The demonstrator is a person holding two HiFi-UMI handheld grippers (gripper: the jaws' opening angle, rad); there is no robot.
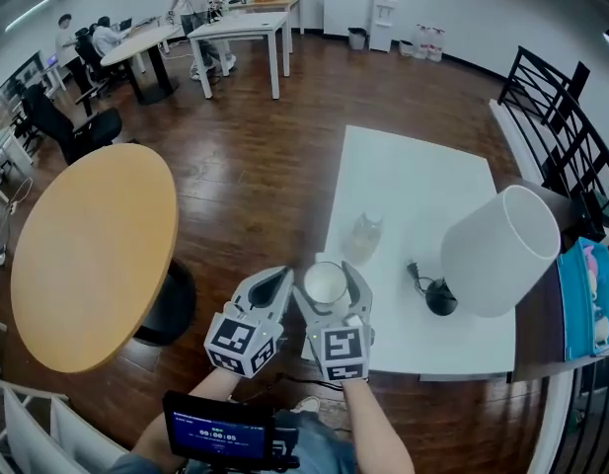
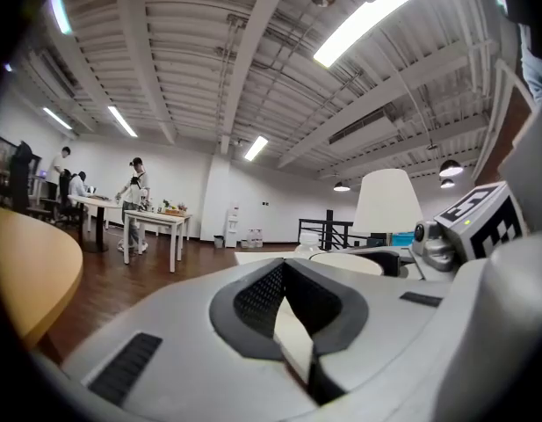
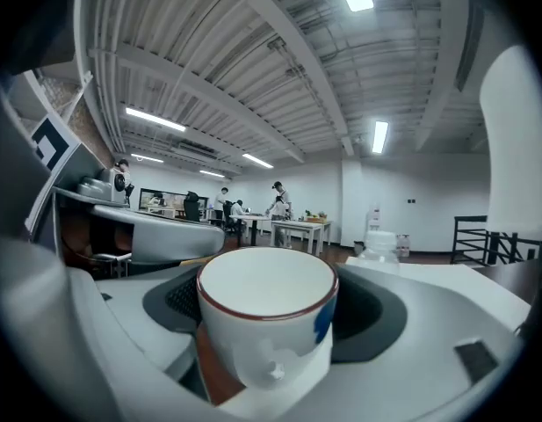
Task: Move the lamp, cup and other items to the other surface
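A white cup with a dark red rim sits between the jaws of my right gripper, which is shut on it, at the near left edge of the white table. In the right gripper view the cup fills the centre and shows a blue mark on its side. My left gripper hangs just left of it, off the table edge, shut and empty. A white-shaded lamp with a black base stands on the table's right side. A clear plastic bottle stands beyond the cup.
A round wooden table on a black pedestal stands to the left across dark wood floor. A black railing and a dark shelf with a blue item border the right. People stand by white tables far back.
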